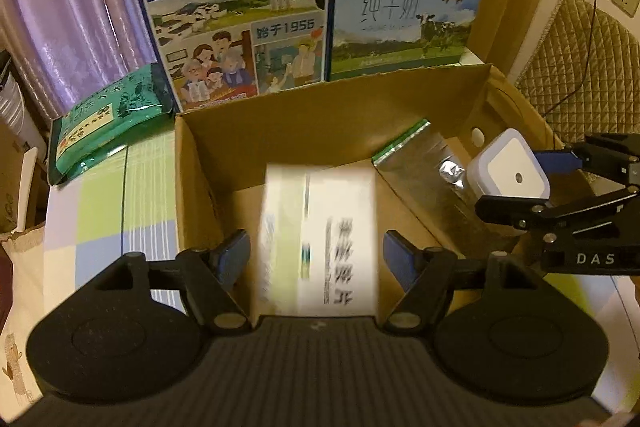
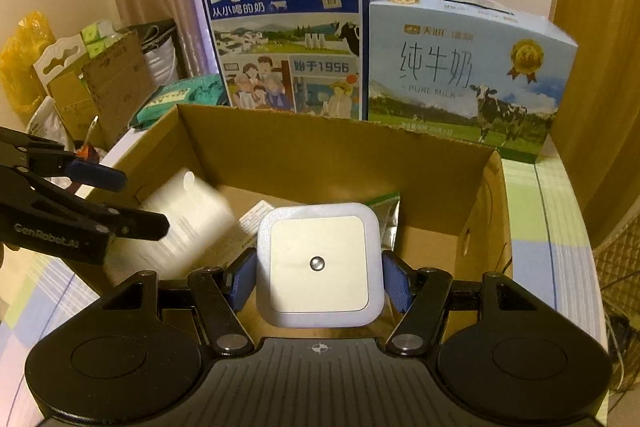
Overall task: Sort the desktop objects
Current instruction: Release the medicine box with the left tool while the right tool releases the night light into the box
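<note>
Cardboard box (image 1: 320,119) sat open in front of us on the checked tablecloth (image 1: 104,195), and both grippers were over it. Our left gripper (image 1: 316,259) had its blue pads spread wide, and the white carton (image 1: 320,239) between them came out as a motion-smeared blur with gaps on both sides, so nothing was being pinched there. From the right wrist view that same carton (image 2: 184,223) showed up as a pale smudge by the box's left wall, just past the left tool's tips. Our right gripper (image 2: 319,279) was clamped on the square white night light (image 2: 319,265), a pad pressing each side, held above the near part of the box. In the left wrist view the light (image 1: 508,177) hung over the box's right side, above a silver foil pouch (image 1: 424,163) lying on the box floor. Behind the box stood a tall blue milk carton case (image 1: 236,3) and, right of it, a lighter blue milk case (image 1: 408,11) with a cow on it. A green packet (image 1: 104,123) lay off to the far left on the cloth.
</note>
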### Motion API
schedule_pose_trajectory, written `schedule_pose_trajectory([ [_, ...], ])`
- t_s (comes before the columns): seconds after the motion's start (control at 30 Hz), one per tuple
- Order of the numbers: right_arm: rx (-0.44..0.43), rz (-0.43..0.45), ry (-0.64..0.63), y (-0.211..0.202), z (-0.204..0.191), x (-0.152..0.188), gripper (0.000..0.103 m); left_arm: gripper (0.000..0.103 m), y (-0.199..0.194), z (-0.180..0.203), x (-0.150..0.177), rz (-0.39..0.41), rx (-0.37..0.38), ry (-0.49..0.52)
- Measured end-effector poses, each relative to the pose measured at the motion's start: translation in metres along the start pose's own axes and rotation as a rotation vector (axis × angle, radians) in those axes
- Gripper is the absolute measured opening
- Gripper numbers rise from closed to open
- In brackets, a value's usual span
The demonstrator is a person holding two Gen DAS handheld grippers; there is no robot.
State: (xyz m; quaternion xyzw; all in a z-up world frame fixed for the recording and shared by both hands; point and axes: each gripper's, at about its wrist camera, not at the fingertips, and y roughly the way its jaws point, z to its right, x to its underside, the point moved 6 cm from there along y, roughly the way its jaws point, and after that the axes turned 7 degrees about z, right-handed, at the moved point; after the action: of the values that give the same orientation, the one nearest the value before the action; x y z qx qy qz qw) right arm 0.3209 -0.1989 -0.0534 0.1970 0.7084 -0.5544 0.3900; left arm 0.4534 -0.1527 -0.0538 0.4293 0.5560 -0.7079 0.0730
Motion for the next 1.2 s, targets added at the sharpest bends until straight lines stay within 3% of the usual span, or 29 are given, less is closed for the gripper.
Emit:
schedule_pose_trajectory([
  [0.4,-0.035,0.027,0.045,0.004,-0.005,-0.004,0.063,0.07,-0.026,-0.007,0.005,0.061,0.007,-0.025],
  [0.53,-0.009,0.078,0.05,-0.002,-0.001,-0.011,0.073,0.07,-0.036,-0.006,0.007,0.079,0.015,-0.029],
  [1.2,0.03,0.091,0.002,-0.09,-0.01,0.017,0.084,0.072,-0.113,0.002,0.048,0.11,0.005,-0.081],
])
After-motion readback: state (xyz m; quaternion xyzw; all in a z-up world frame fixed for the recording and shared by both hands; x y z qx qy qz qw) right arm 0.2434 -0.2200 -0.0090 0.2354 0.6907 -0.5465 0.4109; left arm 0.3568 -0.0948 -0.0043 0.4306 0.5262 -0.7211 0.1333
